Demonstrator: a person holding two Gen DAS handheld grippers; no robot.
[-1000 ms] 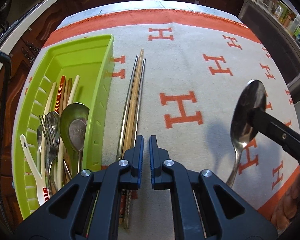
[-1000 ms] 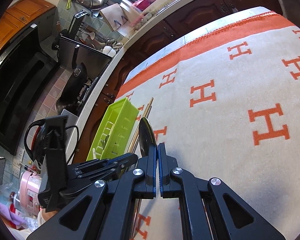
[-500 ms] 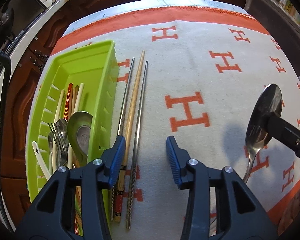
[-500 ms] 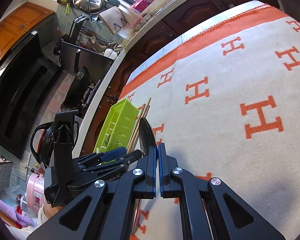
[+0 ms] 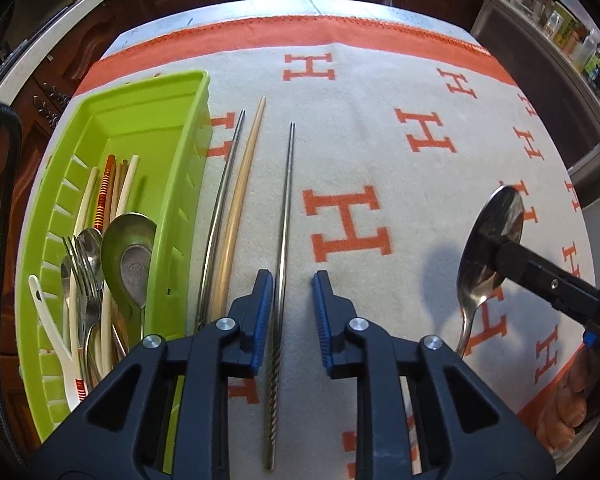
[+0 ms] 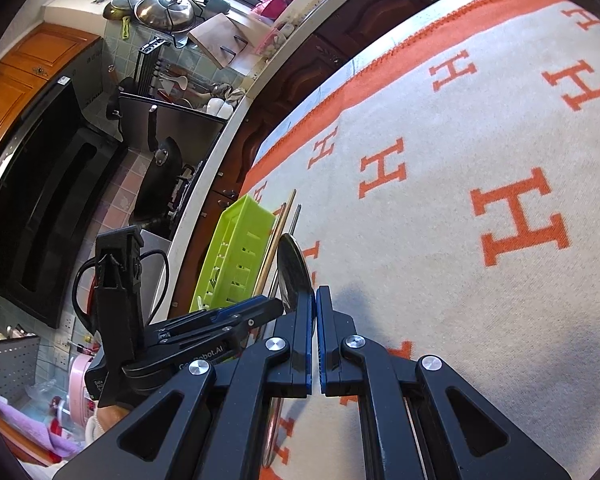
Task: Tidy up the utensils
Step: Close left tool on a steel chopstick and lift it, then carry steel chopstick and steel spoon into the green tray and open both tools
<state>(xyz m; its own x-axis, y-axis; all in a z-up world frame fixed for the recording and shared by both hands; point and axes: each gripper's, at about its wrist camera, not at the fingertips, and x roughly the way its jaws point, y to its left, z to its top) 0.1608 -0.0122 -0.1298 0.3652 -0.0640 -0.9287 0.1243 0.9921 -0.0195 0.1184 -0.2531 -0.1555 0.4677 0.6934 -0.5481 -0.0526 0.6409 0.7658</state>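
Shifted right of the green tray [image 5: 112, 128], a steel chopstick [image 5: 286, 208] lay between the left gripper [image 5: 292, 312]'s parted fingers, awaiting closure; the right gripper [image 6: 314, 320] clenched a spoon [image 5: 490, 236].

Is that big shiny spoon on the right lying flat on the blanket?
No. The spoon is lifted off the blanket, pinched at its bowl by the right gripper.

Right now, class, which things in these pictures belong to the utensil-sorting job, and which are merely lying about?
Belong to the job:
green tray
lone metal chopstick
metal chopstick by the tray
wooden chopstick
spoon in the right claw
left claw, open

Lying about:
blanket
pot lids
cutting board
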